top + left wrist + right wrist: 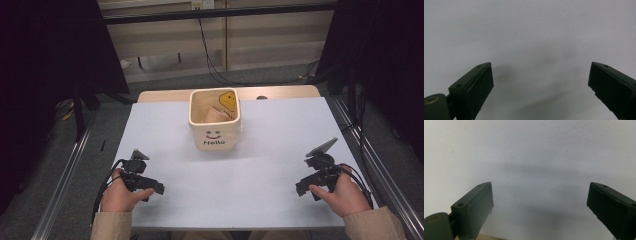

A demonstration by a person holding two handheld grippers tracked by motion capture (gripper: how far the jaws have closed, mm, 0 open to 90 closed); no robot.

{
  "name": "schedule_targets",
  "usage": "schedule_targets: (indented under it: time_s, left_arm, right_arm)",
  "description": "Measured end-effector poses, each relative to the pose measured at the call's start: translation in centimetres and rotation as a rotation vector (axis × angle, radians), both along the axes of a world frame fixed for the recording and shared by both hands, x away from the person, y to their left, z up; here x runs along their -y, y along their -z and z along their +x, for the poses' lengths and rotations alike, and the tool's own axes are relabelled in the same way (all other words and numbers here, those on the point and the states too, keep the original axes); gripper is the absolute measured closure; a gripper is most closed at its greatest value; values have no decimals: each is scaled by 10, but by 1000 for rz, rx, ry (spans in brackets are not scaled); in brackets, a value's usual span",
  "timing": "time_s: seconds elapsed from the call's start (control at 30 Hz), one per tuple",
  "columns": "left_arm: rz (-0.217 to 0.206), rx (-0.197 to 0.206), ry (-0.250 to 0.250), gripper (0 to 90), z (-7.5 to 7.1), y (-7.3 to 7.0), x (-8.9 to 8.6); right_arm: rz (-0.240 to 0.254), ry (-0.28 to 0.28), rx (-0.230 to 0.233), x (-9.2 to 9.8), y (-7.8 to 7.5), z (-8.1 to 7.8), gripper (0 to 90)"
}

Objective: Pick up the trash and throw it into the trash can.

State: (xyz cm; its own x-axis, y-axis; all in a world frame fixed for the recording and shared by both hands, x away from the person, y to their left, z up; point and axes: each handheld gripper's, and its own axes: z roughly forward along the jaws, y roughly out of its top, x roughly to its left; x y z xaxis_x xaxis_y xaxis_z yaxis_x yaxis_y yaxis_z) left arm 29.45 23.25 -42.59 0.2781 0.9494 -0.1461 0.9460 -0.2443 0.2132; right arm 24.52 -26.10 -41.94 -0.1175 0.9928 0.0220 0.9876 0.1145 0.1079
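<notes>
Much of the room around the table (280, 200) is lost in darkness, with black curtains at both sides and only cables and a pale wall visible beyond the far edge. Inside the cream fabric bin (215, 131) the contents are hard to make out: a yellow smiley patch shows on the inner wall, and something tan and folded lies against it, but what it is cannot be told. The bin's lower inside is hidden by its own front wall, which bears a small smile and the word "Hello". There is one bin, standing upright toward the far middle of the white table top, well apart from both grippers. There are two grippers, one in each hand. The left gripper (159, 189) sits near the front left of the table, and in the left gripper view its gripper (540, 87) has its two black jaws spread wide over bare white surface with nothing between them. The right gripper (299, 189) rests near the front right, and the right gripper view shows its gripper (540, 207) with jaws equally wide apart and empty above the same white top. A person's sleeves are cut off at the bottom edge of the high view.
</notes>
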Motion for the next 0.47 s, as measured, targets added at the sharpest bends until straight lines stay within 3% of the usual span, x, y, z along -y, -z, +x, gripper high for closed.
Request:
schedule_targets:
  time_s: [0.2, 0.33, 0.47]
  left_arm:
    - [9, -4, 7, 58, 0, 0, -2]
    - [9, 24, 9, 58, -1, -3, 1]
    - [16, 27, 23, 58, 0, -3, -1]
  right_arm:
    - [3, -1, 1, -1, 1, 0, 66]
    - [2, 3, -3, -1, 1, 0, 66]
    - [6, -1, 1, -1, 1, 0, 66]
